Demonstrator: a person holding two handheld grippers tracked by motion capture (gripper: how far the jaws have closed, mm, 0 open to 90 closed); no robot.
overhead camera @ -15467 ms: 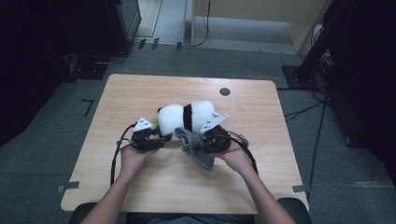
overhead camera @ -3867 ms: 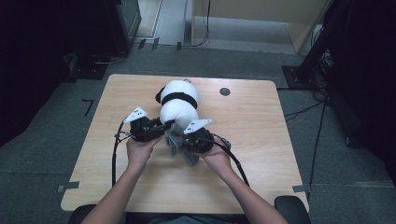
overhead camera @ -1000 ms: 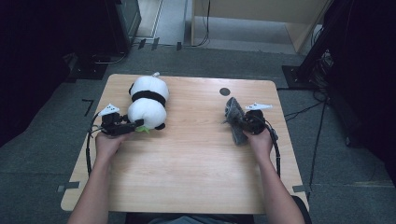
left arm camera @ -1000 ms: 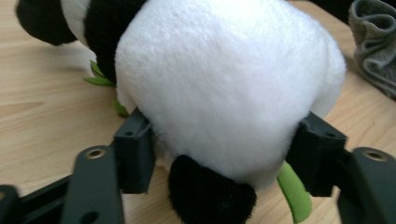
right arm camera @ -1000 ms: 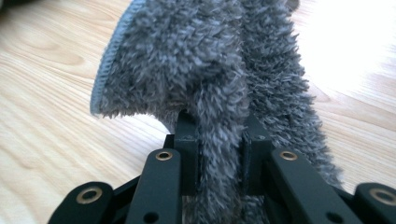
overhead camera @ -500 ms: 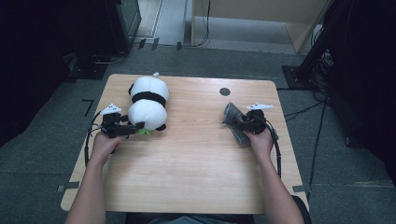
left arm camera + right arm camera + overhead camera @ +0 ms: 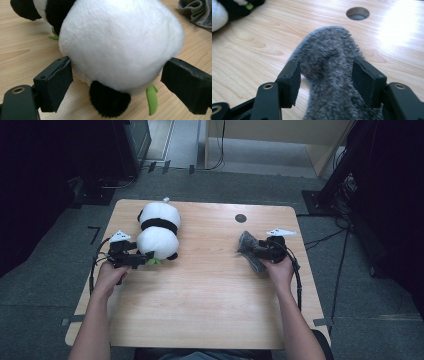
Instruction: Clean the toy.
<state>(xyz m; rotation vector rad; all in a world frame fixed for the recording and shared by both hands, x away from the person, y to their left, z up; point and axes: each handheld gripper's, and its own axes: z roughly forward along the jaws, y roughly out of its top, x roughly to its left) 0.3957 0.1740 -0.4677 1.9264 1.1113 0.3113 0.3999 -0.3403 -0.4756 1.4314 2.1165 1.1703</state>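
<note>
The left gripper (image 7: 117,85) has its jaws spread wide around the white, round end of the plush panda (image 7: 120,45). The left jaw's pad touches the fur; the right jaw sits just beside it, and contact there cannot be told. Between the jaws, low on the toy, are a black paw and a small green leaf (image 7: 152,98), both resting on the table (image 7: 22,50).

The right gripper (image 7: 325,80) is closed on a grey fuzzy cloth (image 7: 329,75). Both pads press into its sides, and the fabric bulges up between them and beyond the tips.

In the high view, the left gripper (image 7: 142,258) lies at the left of the table (image 7: 210,300), held by the person's left hand (image 7: 110,275), its tips at the near end of the plush panda (image 7: 157,230). The toy stretches from there toward the far left part of the table, with a black band across its middle.

The right gripper (image 7: 252,251) is at the right side, held by the right hand (image 7: 279,270), with the grey fuzzy cloth (image 7: 248,247) bunched at its tips on the table surface. A round hole (image 7: 241,218) in the tabletop lies farther off, beyond the cloth. Panda and cloth lie well apart.
</note>
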